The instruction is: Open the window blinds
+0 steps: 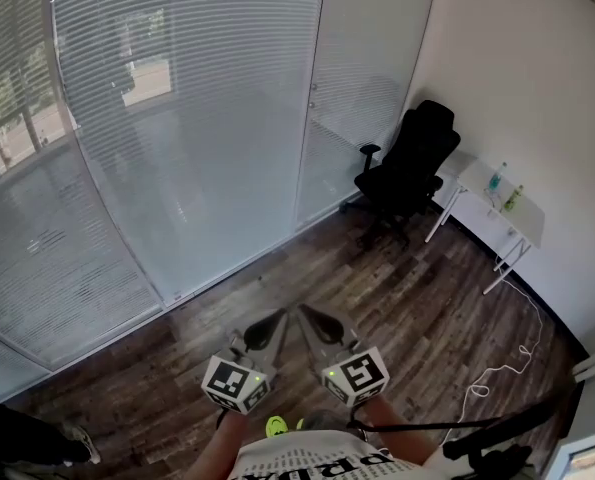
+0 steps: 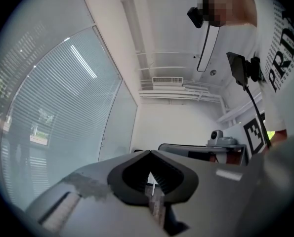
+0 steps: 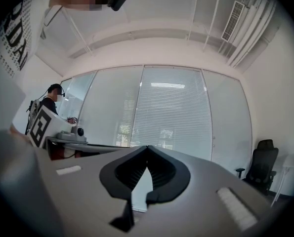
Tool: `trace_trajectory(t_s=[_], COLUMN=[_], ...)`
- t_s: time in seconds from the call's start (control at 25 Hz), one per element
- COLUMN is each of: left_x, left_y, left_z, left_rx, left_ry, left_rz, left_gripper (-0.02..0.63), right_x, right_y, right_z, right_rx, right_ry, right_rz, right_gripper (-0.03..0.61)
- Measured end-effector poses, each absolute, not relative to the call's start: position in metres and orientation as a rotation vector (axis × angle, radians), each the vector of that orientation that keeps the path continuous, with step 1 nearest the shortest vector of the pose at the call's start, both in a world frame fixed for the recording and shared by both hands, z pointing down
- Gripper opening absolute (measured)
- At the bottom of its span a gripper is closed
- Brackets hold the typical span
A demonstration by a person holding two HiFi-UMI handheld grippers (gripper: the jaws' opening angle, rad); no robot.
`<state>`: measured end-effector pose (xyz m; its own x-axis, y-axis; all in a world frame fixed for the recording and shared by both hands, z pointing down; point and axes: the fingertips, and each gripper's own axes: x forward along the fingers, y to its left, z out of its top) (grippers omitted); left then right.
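head view: we hold the left gripper (image 1: 275, 320) and right gripper (image 1: 307, 315) side by side, level, both with jaws together on nothing; the window blinds (image 1: 187, 118) hang lowered ahead, well apart from both.

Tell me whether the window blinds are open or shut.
Shut: the window blinds hang fully lowered over the glass, outdoors showing only faintly through.
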<state>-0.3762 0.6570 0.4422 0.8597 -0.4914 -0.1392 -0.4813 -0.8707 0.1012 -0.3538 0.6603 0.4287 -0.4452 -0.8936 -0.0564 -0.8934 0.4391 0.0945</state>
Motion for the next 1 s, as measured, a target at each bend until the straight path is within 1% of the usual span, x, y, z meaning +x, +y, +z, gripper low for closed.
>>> trace_trajectory(t_s=[0.32,0.6,1.0], left_x=[-0.374,-0.351,-0.279], left_y=[0.627,0.573,0.488], left_z=[0.445,0.447,0.441], left_rx=[2.936,2.933,2.931], left_ry=[-0.795,-0.842,-0.879], left_rz=[-0.227,-0.203,-0.186], left_gripper=[-0.008,-0.008,-0.008], right_x=[-0.35,-0.327,-0.257], right_y=[0.629,0.576,0.492], right_z=[0.426,0.429,0.417], right_rx=[1.639,1.614,1.574], right_ry=[-2.67,-2.716,-2.771], right_rz=[-0.16,-0.166,-0.211], right_gripper=[0.008,0.008,0.008])
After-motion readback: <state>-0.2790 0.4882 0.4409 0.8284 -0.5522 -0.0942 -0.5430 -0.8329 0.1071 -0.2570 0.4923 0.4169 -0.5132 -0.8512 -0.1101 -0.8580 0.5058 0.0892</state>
